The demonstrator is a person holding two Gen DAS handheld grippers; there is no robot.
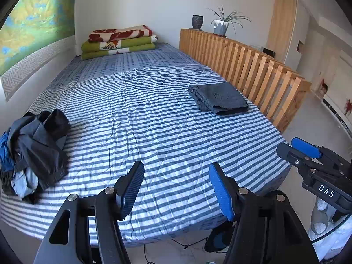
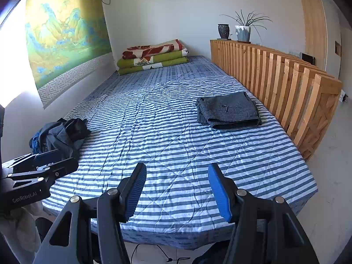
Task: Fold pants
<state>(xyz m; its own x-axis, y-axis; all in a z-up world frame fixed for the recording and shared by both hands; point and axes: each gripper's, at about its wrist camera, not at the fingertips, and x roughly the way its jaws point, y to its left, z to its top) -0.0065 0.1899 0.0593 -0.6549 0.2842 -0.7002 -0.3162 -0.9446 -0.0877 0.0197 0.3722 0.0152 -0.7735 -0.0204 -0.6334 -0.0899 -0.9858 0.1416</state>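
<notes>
Left gripper (image 1: 177, 189) parted, nothing between the pads, poised over the near edge of the striped bed (image 1: 136, 121). Right gripper (image 2: 177, 189) likewise parted and empty. Folded grey pants (image 1: 219, 98) lying right of frame centre, near the wooden slat railing (image 1: 253, 66). Heap of dark unfolded clothes (image 1: 35, 151) at the left edge. Stacked blankets (image 1: 120, 41) at the far end.

Matt grey woven pants (image 2: 228, 110), wrinkled striped cotton bedsheet (image 2: 176, 154), bare wooden slatted rail (image 2: 286, 83)
</notes>
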